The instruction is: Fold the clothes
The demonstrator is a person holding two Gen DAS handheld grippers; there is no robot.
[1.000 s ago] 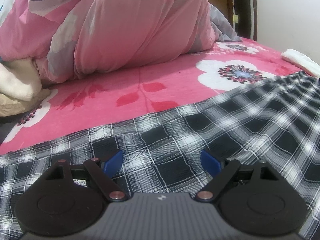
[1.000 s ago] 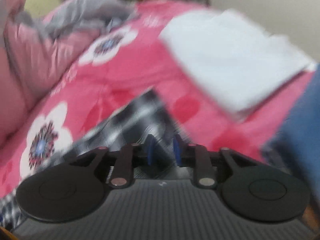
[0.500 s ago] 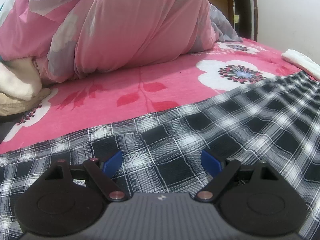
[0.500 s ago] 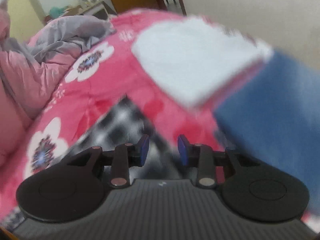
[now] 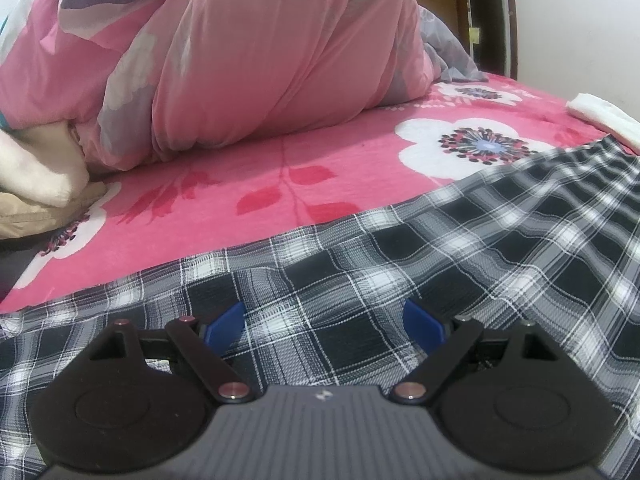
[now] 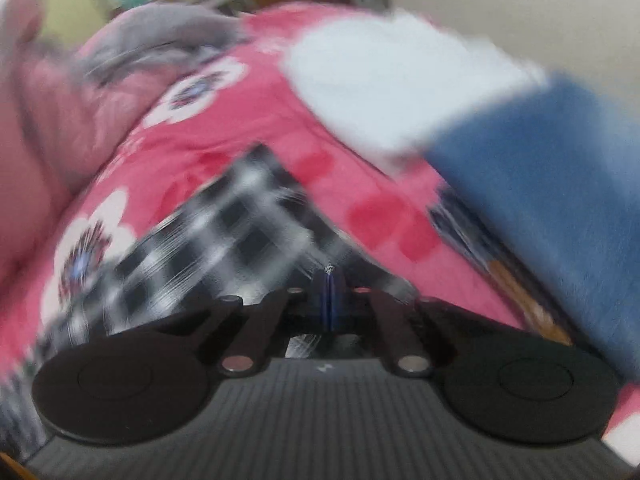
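A black-and-white plaid garment (image 5: pixel 440 256) lies spread flat on the pink flowered bedspread (image 5: pixel 248 184). My left gripper (image 5: pixel 324 324) is open, low over the plaid cloth, its blue pads wide apart with nothing between them. In the blurred right wrist view the same plaid garment (image 6: pixel 224 220) shows a pointed corner. My right gripper (image 6: pixel 330 300) has its blue pads pressed together at the near edge of that corner, shut on the cloth.
A big pink quilt (image 5: pixel 248 60) is heaped at the back left, with cream cloth (image 5: pixel 36 172) beside it. A folded white garment (image 6: pixel 396 76) and a folded blue one (image 6: pixel 552 184) lie at the right. A wall is behind them.
My right gripper opened slightly, then closed fully on the plaid corner while moving fast. My left gripper stayed open and almost still.
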